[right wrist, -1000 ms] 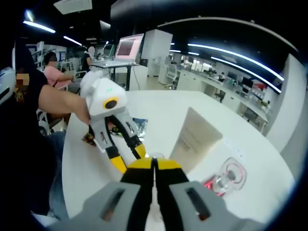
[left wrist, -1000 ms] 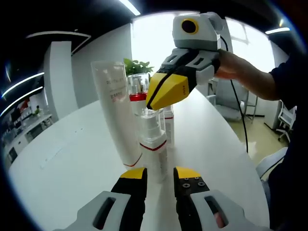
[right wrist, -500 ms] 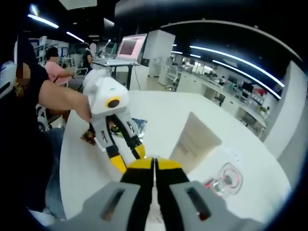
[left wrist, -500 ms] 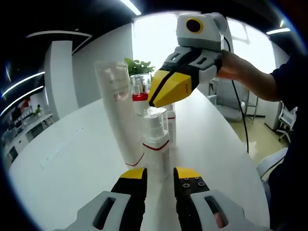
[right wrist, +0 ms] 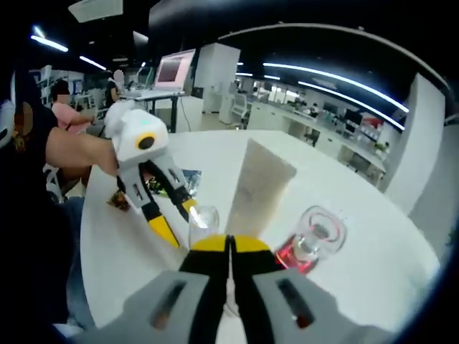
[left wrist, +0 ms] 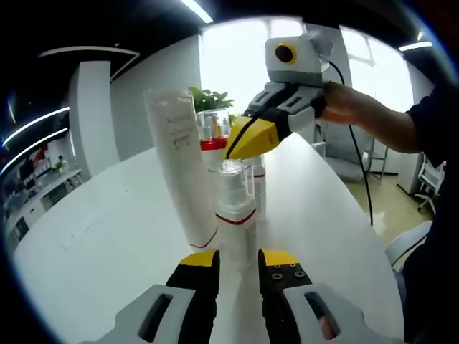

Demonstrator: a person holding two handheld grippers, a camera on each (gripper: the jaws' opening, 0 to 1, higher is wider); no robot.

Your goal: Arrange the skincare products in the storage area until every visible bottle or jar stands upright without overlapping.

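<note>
A tall white tube [left wrist: 179,168] stands on its cap on the white table [left wrist: 107,229]. Just right of it stands a pump bottle with a clear cap and a red band [left wrist: 235,197]. Behind them rises another clear-topped bottle with a red collar [left wrist: 213,132]. My left gripper [left wrist: 239,261] is open just short of the pump bottle, with nothing between its jaws. My right gripper [left wrist: 233,149] hangs shut just above the pump bottle's cap. In the right gripper view my right gripper [right wrist: 229,245] is shut over the tube [right wrist: 259,185], the clear cap [right wrist: 203,218] and the red bottle [right wrist: 308,244]; my left gripper [right wrist: 177,221] is open.
A green plant [left wrist: 208,97] stands behind the bottles. Small packets [right wrist: 185,178] lie on the table past the left gripper. A laptop [right wrist: 176,70] sits on a desk behind, near seated people. The table edge [left wrist: 358,244] curves close on the right.
My right gripper has drawn back from the left camera and now hangs just above the pump bottle's cap, still shut. The left gripper and the bottles have stayed put.
</note>
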